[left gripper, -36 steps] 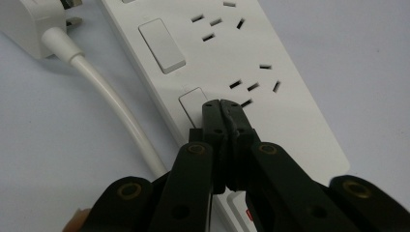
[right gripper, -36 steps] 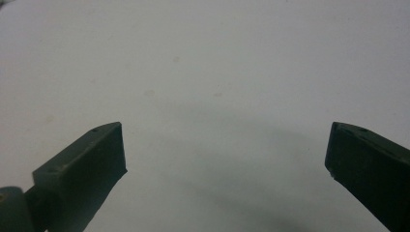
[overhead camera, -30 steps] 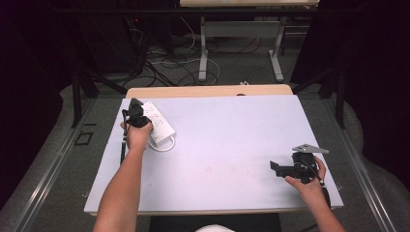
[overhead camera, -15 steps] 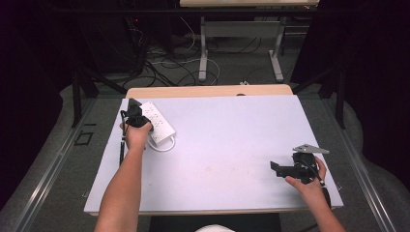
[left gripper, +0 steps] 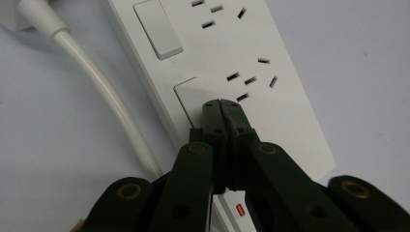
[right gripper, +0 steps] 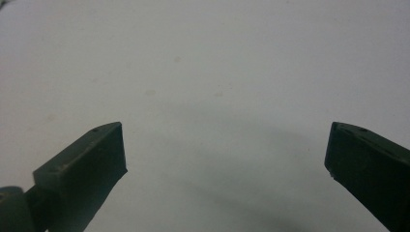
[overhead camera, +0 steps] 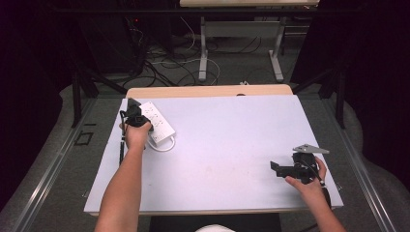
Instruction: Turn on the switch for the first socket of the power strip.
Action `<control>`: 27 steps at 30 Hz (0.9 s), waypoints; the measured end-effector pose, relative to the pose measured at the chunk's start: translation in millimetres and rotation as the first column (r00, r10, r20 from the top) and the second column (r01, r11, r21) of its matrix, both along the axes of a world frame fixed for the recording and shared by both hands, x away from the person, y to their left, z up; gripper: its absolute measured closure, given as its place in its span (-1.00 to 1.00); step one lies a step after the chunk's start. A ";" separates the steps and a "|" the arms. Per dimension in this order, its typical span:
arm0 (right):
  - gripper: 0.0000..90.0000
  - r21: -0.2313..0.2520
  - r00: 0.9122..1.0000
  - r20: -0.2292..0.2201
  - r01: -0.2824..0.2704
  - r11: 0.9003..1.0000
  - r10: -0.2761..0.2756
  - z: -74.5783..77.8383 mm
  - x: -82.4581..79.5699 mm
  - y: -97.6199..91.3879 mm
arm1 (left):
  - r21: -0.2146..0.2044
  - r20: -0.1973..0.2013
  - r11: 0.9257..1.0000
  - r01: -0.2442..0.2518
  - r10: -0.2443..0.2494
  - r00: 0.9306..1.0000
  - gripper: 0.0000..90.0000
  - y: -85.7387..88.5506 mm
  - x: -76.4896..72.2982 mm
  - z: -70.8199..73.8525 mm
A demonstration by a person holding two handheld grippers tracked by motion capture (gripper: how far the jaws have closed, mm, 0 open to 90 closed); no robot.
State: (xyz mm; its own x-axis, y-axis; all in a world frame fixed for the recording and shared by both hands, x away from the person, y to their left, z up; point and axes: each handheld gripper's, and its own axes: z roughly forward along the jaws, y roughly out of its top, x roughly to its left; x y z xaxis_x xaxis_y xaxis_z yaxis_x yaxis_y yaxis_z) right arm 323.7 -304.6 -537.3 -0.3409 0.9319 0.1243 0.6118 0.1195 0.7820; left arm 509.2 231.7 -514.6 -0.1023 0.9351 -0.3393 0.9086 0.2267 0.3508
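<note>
The left tool, jaws closed together, presses a switch on the white power strip at the desk's far left; the right tool gapes wide, holding nothing.

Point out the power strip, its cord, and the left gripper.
power strip [left gripper: 251, 48], left gripper view, white face between the sockets.
cord [left gripper: 104, 92], left gripper view, mid-length of the white cable.
left gripper [left gripper: 223, 104], left gripper view, closed tips at a rocker switch.
</note>
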 end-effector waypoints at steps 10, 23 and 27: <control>-0.99 0.000 1.000 -0.005 -0.004 1.000 0.004 0.0 -0.4 -0.3 | -0.011 -0.009 1.000 0.003 -0.003 1.000 1.00 2.2 0.7 -0.3; -0.99 -0.001 1.000 -0.004 -0.006 1.000 0.006 -0.7 2.0 -0.1 | 0.027 0.046 0.999 -0.017 0.016 0.999 1.00 1.7 0.0 5.8; -0.99 0.002 1.000 -0.008 -0.001 1.000 0.001 -1.1 2.2 1.5 | 0.029 0.042 0.999 -0.036 0.035 0.999 1.00 8.1 -0.1 5.3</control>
